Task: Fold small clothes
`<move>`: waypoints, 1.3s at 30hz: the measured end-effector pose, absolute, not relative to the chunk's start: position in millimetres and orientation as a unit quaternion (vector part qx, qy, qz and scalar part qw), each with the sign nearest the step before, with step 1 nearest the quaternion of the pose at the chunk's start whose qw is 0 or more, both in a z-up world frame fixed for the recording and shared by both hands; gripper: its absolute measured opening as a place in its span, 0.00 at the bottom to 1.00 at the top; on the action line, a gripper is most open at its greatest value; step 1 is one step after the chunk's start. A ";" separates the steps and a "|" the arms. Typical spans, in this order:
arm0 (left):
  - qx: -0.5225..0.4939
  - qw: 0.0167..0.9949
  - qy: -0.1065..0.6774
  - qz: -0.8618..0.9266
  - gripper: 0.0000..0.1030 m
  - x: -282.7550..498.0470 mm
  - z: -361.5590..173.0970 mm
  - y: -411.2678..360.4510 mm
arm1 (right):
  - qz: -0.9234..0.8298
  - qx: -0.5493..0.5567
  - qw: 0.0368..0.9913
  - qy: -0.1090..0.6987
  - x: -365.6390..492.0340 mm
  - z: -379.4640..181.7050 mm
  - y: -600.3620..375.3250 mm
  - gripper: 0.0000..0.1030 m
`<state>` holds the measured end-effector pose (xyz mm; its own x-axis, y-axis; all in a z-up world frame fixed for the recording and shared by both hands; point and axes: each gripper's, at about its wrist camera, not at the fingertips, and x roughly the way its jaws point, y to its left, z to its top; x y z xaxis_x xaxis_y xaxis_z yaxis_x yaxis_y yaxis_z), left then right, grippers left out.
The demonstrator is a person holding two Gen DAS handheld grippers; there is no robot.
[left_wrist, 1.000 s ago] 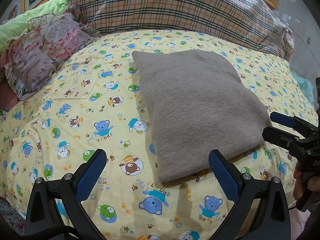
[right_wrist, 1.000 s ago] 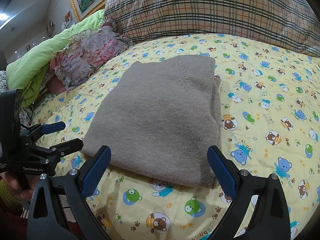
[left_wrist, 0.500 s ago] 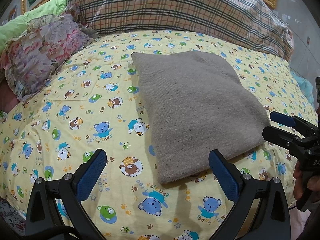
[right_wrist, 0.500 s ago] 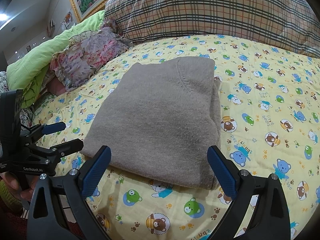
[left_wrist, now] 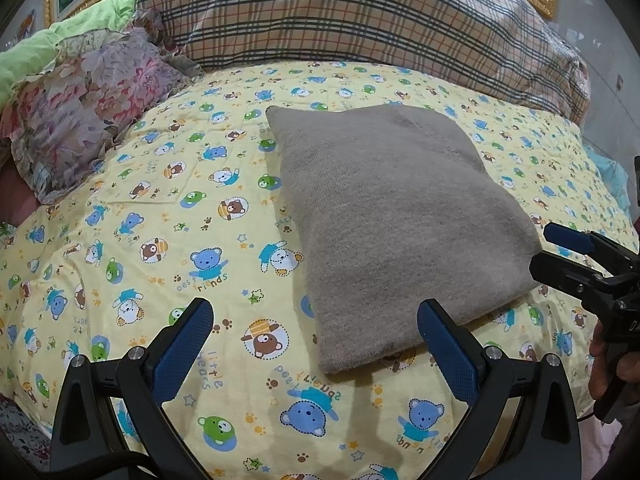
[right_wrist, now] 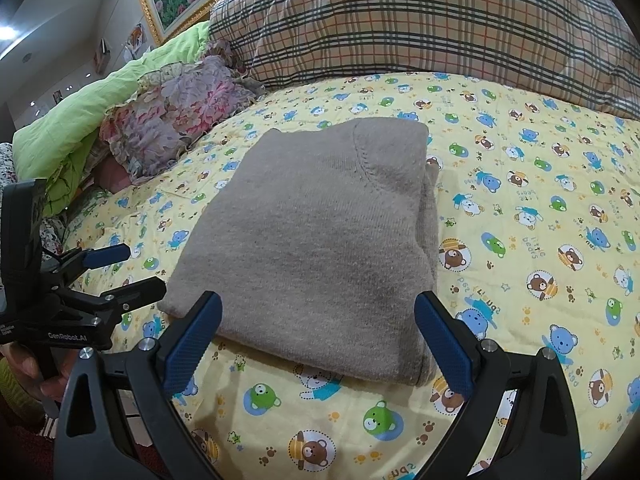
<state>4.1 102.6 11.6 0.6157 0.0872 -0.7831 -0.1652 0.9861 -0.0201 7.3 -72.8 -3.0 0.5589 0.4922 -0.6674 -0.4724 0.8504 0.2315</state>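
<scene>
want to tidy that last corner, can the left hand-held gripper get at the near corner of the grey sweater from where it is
Probably yes. The left hand-held gripper is open, and the folded grey sweater has its near corner lying between the fingers with only bare bedsheet around it.

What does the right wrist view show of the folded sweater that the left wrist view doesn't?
Only the right wrist view shows the stacked layers along the sweater's right edge, the curved seam near its far end, and the left gripper open beside its near left corner.

Only the left wrist view shows the sweater's smooth left edge with bare sheet beside it, and the right gripper open at the near right corner.

Both show the grey sweater folded into a flat rectangle on the bear-print sheet, the plaid pillow behind it, and neither gripper gripping fabric.
</scene>
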 end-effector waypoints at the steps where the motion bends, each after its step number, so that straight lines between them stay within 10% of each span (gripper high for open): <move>1: -0.044 0.898 0.431 0.070 0.99 4.6 12.4 102.3 | 0.273 0.012 0.883 0.382 9.1 -2.3 -74.7 0.94; 39: -0.036 0.898 0.434 0.062 0.99 16.4 13.8 99.7 | 0.275 0.014 0.883 0.379 17.3 1.1 -77.2 0.94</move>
